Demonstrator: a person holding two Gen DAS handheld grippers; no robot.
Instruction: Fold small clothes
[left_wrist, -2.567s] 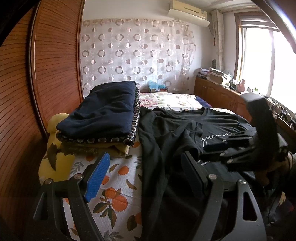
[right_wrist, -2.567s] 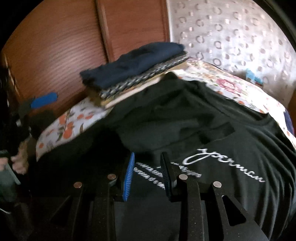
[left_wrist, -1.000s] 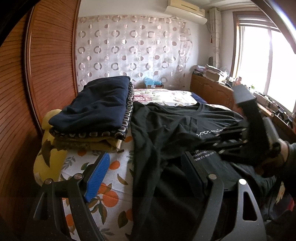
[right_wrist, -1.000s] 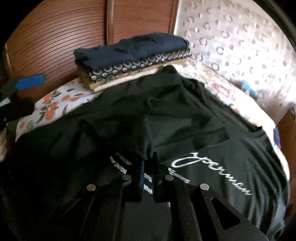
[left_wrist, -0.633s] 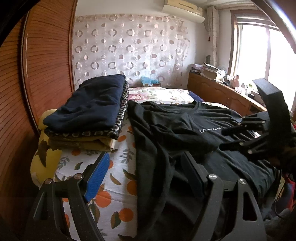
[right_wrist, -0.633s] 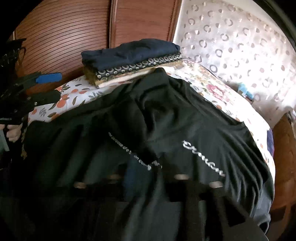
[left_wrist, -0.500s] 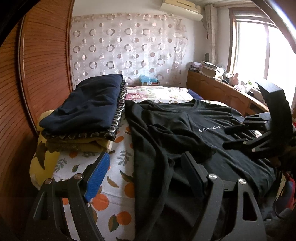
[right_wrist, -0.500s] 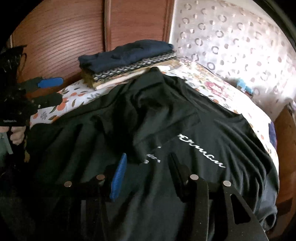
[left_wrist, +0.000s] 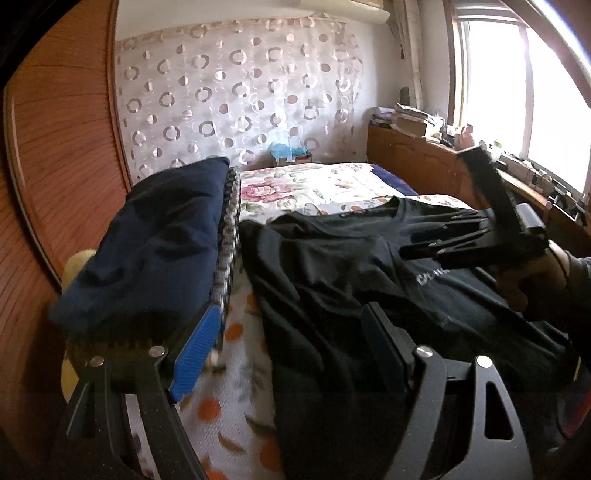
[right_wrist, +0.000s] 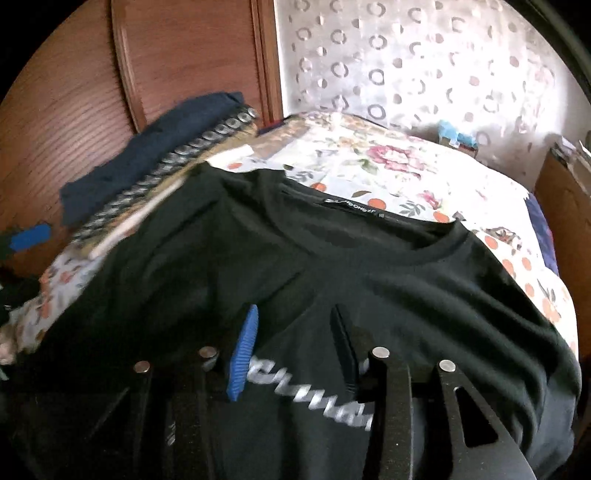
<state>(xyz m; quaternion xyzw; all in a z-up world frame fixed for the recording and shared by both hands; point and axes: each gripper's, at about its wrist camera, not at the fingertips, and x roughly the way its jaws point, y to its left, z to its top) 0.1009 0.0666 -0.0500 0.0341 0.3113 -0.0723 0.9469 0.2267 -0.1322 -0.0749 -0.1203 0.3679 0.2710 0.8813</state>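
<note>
Black shirt (right_wrist: 332, 266) lies spread on the bed (right_wrist: 369, 162), front up, not yet folded; beside it sits a folded stack (left_wrist: 159, 243). Our left claw (left_wrist: 284, 343) and right claw (right_wrist: 291, 343) both gape, holding nothing.

both grippers, left (left_wrist: 291, 343) and right (right_wrist: 293, 332), hover with fingers spread apart, gripping nothing.

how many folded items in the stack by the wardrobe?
3 visible: navy piece on top, ring-patterned piece under it, tan piece at the bottom. More may be hidden beneath.
</note>
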